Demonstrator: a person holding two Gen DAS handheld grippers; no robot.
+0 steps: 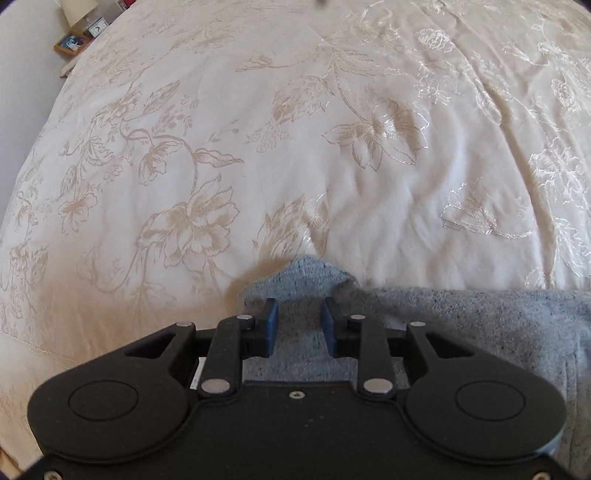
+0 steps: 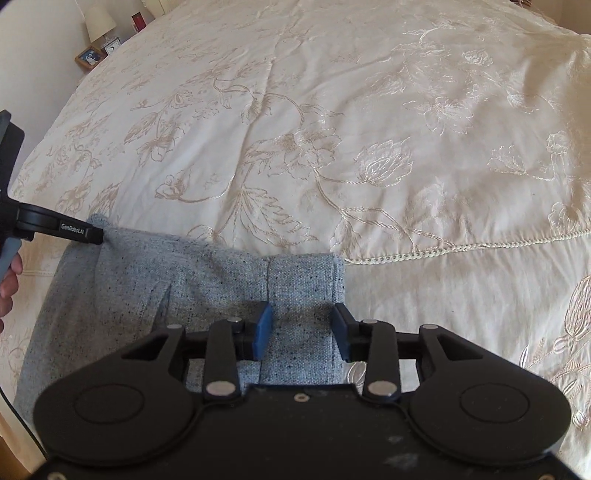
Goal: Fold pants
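Where the pants lie: on the bed's near edge, flat across the bedspread (image 2: 369,110), between the two claws.
Pants (image 2: 207,280): grey-blue woven cloth, coarse and dark-flecked; a pleat creases it left of centre, and a doubled band runs up its right end.
Pants at right claw (image 2: 302,314): that doubled band sits right between the blue pads (image 2: 263,328)! The pads stand apart either side of it, not squeezing, so this claw is open.
Pants at left claw (image 1: 300,310): here's the other end, and the left wrist view shows a hump of cloth pushed up just past the fingertips, with more cloth filling the gap. This claw is clamped on the pants.
Left claw from the right: its black tip (image 2: 96,236) meets the pants' raised far-left corner; a hand (image 2: 9,284) holds the grip behind it.
Bedspread: cream and softly rumpled, stitched with shiny flowers and leaves; a corded seam runs off rightwards from the pants.
Far corner: a lamp (image 2: 99,22), a small clock (image 2: 112,47) and a framed picture (image 2: 88,57).
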